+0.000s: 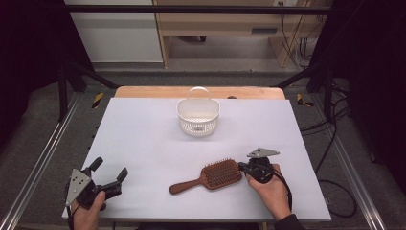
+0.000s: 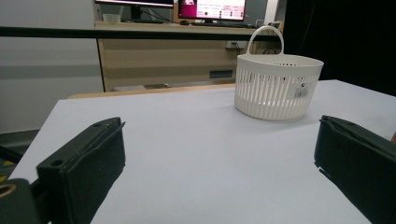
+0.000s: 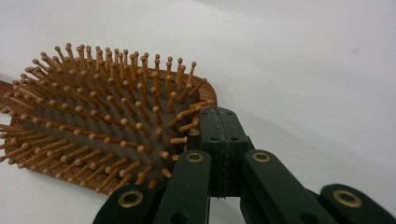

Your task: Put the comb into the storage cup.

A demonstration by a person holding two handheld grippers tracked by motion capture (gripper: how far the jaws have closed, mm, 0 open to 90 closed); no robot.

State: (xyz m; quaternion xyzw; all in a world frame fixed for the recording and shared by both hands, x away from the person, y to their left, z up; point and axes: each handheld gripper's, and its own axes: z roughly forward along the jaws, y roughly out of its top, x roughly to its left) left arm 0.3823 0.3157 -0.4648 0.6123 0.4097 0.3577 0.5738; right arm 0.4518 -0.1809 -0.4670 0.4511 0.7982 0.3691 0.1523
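A brown wooden paddle hairbrush (image 1: 210,176) lies bristles up near the table's front, its handle pointing left. My right gripper (image 1: 242,167) is at the right end of the brush head, jaws pressed together with nothing between them. In the right gripper view the shut tips (image 3: 223,125) sit against the rim of the hairbrush (image 3: 93,126). My left gripper (image 1: 111,168) rests at the front left corner, open and holding nothing. Its jaws stand wide apart in the left gripper view (image 2: 219,158).
A white slotted basket (image 1: 198,117) with a loop handle stands upright at the back middle of the white table top (image 1: 143,139); the left gripper view has the basket (image 2: 275,86) ahead and to the right. Metal rails run along both sides of the table.
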